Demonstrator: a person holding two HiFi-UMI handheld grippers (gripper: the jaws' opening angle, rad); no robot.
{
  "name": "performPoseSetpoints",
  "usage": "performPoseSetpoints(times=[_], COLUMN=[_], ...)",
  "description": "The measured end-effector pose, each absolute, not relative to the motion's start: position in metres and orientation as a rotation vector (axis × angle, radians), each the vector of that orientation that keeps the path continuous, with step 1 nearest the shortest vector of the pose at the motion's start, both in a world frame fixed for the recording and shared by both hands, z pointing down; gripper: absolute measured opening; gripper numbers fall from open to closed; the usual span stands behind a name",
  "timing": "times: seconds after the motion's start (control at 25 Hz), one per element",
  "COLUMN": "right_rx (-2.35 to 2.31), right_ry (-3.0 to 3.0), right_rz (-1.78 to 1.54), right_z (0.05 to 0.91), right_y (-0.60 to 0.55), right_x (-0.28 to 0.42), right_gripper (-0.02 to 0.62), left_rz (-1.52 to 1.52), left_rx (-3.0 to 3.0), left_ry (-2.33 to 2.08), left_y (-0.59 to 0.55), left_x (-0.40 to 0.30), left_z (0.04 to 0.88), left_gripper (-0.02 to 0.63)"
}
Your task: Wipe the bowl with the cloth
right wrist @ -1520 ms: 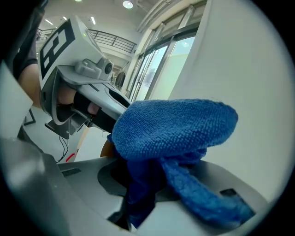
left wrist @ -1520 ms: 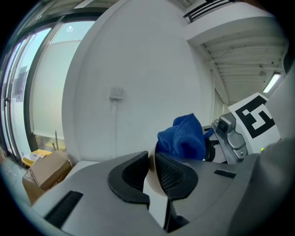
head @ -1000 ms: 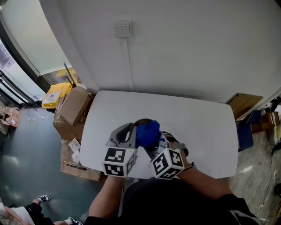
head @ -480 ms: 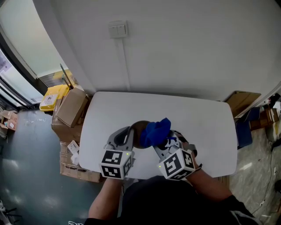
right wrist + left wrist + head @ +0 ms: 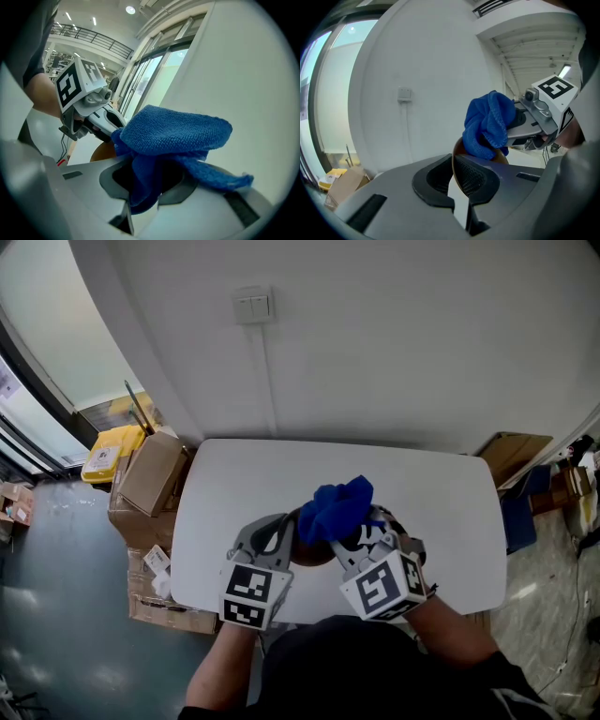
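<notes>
Pinching bowl (image 5: 310,553) rim, left gripper (image 5: 457,183) jaws just closing tight; bowl near tabletop (image 5: 441,512) front edge, centre. Right gripper (image 5: 145,188) clamps blue cloth (image 5: 337,505), bunched just over bowl's right side; wipe likely goes down-left into bowl.

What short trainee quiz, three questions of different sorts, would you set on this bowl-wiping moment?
1. True or false: the left hand-held gripper is clamped on the rim of the round brown bowl.
2. What does the right hand-held gripper hold? A) a yellow sponge B) the blue terry cloth C) nothing
3. Fill in: the rounded-corner table below both hands is coloured ___.

Key: 1 true; 2 B; 3 white.
</notes>
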State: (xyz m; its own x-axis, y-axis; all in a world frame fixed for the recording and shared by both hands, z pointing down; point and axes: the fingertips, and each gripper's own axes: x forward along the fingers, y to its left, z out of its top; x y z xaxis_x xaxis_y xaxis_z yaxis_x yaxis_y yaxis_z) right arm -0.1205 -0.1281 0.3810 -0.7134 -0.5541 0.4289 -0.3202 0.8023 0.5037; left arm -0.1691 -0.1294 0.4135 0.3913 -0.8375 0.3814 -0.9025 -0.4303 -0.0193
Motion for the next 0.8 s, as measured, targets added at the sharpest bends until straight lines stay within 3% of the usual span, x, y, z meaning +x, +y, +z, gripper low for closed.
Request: performPoseSetpoints(times=[0.8], right_rx=[0.738], right_ry=[-2.456], right_rz=[-0.425], right_z=[0.361], right_y=[-0.143], right_x=[-0.11], right_gripper=[0.087], left_rz=[0.349], left_rx=[2.597], left_ry=[-1.344], left_y=[-0.134], left_x=[-0.2], left_z=[0.361], left_gripper=[0.017])
